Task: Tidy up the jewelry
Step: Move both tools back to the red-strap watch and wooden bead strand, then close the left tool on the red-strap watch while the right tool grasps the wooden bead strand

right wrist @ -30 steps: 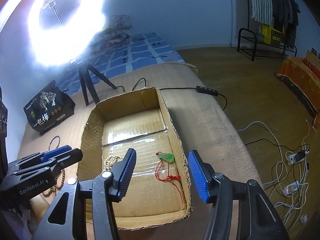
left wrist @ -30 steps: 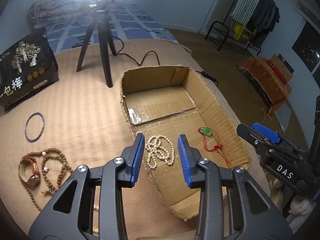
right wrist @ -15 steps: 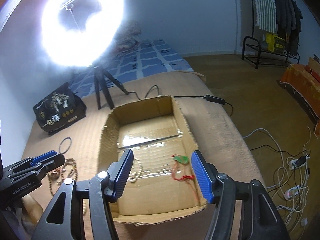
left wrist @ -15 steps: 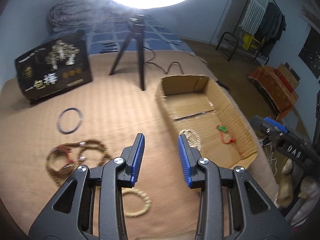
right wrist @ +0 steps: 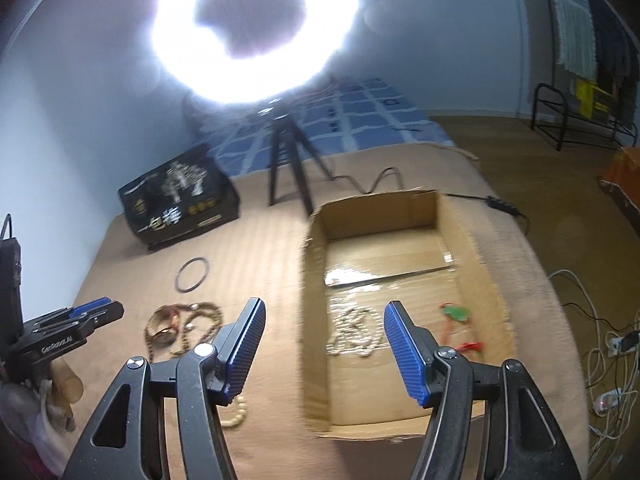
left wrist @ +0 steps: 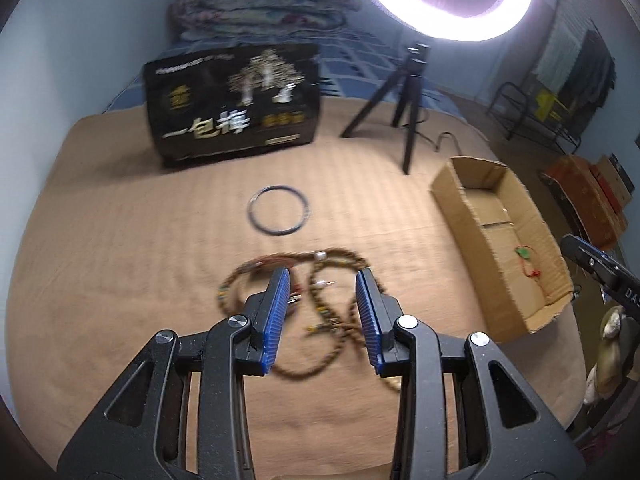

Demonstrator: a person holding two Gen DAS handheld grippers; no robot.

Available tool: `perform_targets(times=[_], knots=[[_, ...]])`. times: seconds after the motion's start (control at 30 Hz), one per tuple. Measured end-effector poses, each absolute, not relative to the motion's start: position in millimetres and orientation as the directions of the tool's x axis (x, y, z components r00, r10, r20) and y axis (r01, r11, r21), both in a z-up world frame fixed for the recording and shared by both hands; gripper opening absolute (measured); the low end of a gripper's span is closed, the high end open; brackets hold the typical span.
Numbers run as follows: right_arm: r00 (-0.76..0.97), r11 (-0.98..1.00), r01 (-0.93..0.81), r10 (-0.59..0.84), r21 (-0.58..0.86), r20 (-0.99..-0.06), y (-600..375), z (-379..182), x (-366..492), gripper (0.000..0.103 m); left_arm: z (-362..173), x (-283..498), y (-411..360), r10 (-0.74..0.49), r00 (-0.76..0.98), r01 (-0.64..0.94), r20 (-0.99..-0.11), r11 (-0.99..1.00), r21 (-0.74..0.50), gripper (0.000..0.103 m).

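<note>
My left gripper (left wrist: pixel 323 280) is open and empty, hovering over a tangle of brown bead necklaces (left wrist: pixel 320 292) on the tan bed cover. A dark bangle (left wrist: pixel 279 210) lies beyond them. The cardboard box (left wrist: pixel 460 204) stands to the right and holds a green pendant on red cord (left wrist: pixel 524 254). My right gripper (right wrist: pixel 324 316) is open and empty, above the box's left wall (right wrist: pixel 314 320). A white bead necklace (right wrist: pixel 354 332) and the green pendant (right wrist: pixel 456 314) lie inside. The brown beads (right wrist: pixel 188 328), the bangle (right wrist: pixel 193 274) and the left gripper (right wrist: pixel 100 308) show at left.
A black printed bag (left wrist: pixel 236 104) and a ring light on a tripod (left wrist: pixel 412 112) stand at the back of the bed. A pale bead loop (right wrist: pixel 236 416) lies under my right gripper. Cables and a power strip (right wrist: pixel 612 344) lie on the floor at right.
My left gripper has swung left, from over the white necklace in the box to over the brown beads. The right gripper has shifted left, over the box's left wall.
</note>
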State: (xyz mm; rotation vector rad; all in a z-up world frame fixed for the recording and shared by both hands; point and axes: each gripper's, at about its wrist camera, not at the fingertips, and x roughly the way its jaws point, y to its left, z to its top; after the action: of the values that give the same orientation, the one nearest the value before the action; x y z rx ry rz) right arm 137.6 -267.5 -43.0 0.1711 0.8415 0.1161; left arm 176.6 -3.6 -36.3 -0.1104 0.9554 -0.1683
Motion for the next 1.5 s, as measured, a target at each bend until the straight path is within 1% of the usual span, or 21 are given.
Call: perform_targets(times=[0.47,0.6,0.77,0.8,0.83,1.0,1.17,1.33,1.5], knots=[[0.554,0.971,-0.141,0.239,0.194,-0.797,-194,-83,171,0.064,-83,200,41,-0.241,0.492,0.011,-0.837,0.963,-0.271,0.034],[0.508,0.961,-0.156,0.278,0.230,-0.816,-182,-96,183,0.061,-95,211,47,-0.259,0.467,-0.007,-0.845,0.955,-0.297,0.034],[0.449,0.944,-0.160,0.329,0.287,-0.831,-168,-114,194,0.061,-109,223,49,-0.264,0.440,-0.016,-0.858,0.953,-0.301,0.034],[0.438,0.942,-0.165,0.335,0.292,-0.834,-165,-117,195,0.061,-113,226,49,-0.262,0.431,-0.017,-0.863,0.954,-0.298,0.029],[0.426,0.941,-0.171,0.337,0.291,-0.840,-161,-121,197,0.061,-117,228,48,-0.263,0.421,-0.018,-0.868,0.954,-0.298,0.028],[0.379,0.941,-0.205,0.330,0.270,-0.864,-144,-138,201,0.069,-129,235,50,-0.270,0.401,-0.029,-0.876,0.951,-0.306,0.028],[0.350,0.938,-0.216,0.333,0.271,-0.875,-135,-150,207,0.070,-137,240,49,-0.265,0.386,-0.032,-0.883,0.953,-0.300,0.025],[0.338,0.940,-0.214,0.326,0.265,-0.883,-130,-157,212,0.070,-150,244,49,-0.257,0.363,-0.040,-0.896,0.956,-0.290,0.012],[0.328,0.932,-0.214,0.351,0.293,-0.877,-124,-159,216,0.071,-153,247,52,-0.273,0.363,-0.046,-0.891,0.949,-0.310,0.008]])
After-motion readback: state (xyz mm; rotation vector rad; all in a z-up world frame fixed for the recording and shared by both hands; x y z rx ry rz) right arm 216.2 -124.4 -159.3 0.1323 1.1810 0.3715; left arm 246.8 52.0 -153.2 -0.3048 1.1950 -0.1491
